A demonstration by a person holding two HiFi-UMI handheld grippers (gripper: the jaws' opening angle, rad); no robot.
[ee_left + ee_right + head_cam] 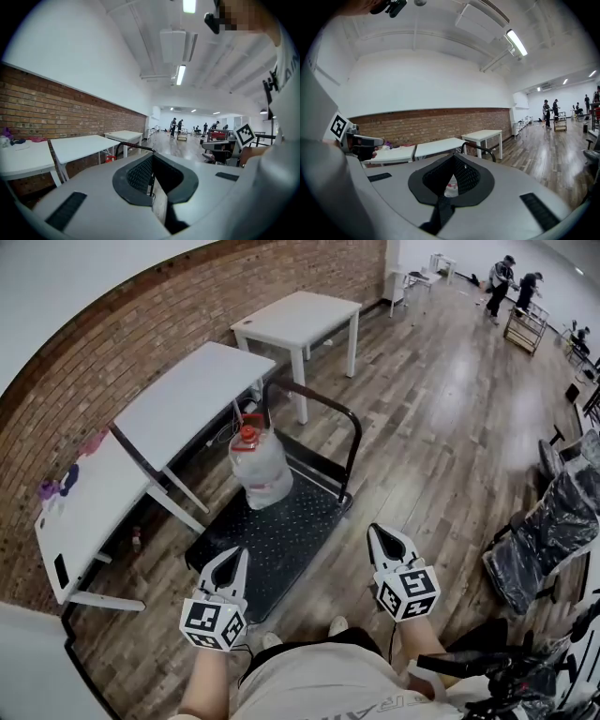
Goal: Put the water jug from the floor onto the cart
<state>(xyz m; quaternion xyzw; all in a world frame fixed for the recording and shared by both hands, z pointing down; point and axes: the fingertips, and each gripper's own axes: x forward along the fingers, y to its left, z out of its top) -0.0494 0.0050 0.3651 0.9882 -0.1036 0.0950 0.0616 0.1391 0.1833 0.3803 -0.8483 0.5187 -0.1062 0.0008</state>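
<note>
The water jug [260, 470], clear with a red cap, stands upright on the far left part of the black cart [281, 545], just in front of its dark push handle [352, 441]. Both grippers are near the person, well apart from the jug. The left gripper [238, 553] sits at the cart's near left corner, its fingers [140, 171] pressed together on nothing. The right gripper [376, 532] is over the wooden floor [441, 427] right of the cart, fingers [464, 173] likewise closed and empty. White tables [192, 395] line the brick wall [103, 352] on the left.
</note>
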